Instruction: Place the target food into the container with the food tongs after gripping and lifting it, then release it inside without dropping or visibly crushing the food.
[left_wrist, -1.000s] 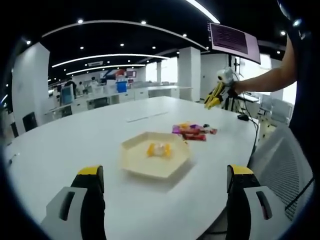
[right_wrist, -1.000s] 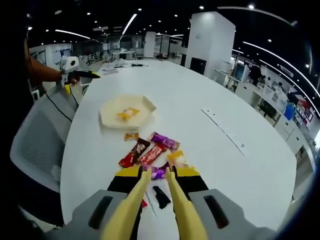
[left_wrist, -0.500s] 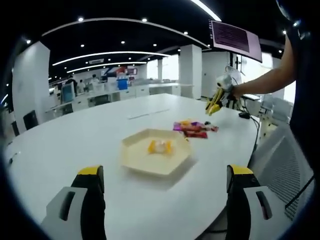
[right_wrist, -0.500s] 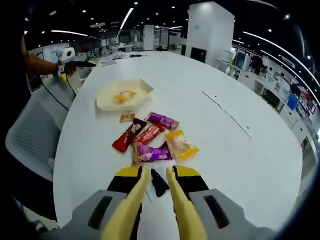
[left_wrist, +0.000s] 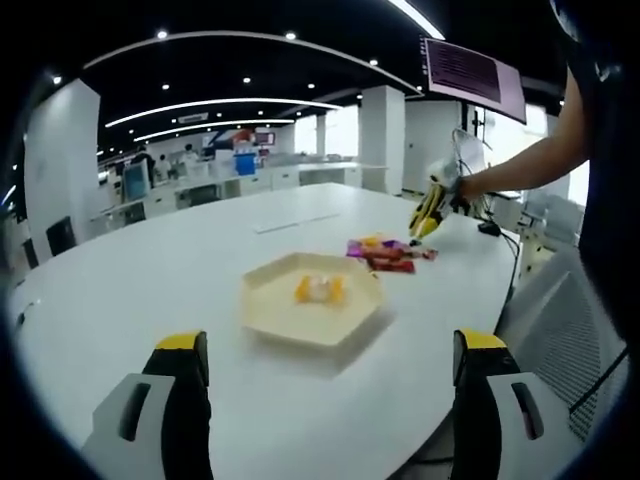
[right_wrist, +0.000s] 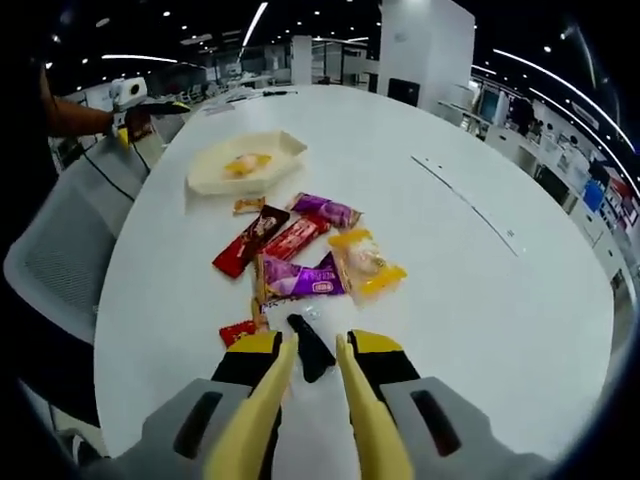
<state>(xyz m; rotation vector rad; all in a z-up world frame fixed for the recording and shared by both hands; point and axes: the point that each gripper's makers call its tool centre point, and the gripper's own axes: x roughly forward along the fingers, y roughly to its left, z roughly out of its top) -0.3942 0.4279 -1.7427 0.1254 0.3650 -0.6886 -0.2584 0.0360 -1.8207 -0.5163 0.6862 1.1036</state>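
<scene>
1. Wrapped snacks (right_wrist: 305, 262) lie scattered on the white surface (right_wrist: 480, 300), at twelve o'clock from my right tongs (right_wrist: 312, 352).
2. My right tongs are narrow, tips around a small black packet (right_wrist: 308, 345), not closed on it.
3. At eleven o'clock beyond the pile sits the hexagonal cream tray (right_wrist: 215, 178), one yellow sweet (right_wrist: 245, 163) inside.
4. My left tongs (left_wrist: 330, 350) stand wide, holding nothing, the tray at twelve o'clock.

On the table (right_wrist: 480, 300), the snack packets (right_wrist: 300, 260) lie just beside the tray (right_wrist: 280, 160) holding one packet (right_wrist: 245, 163).
</scene>
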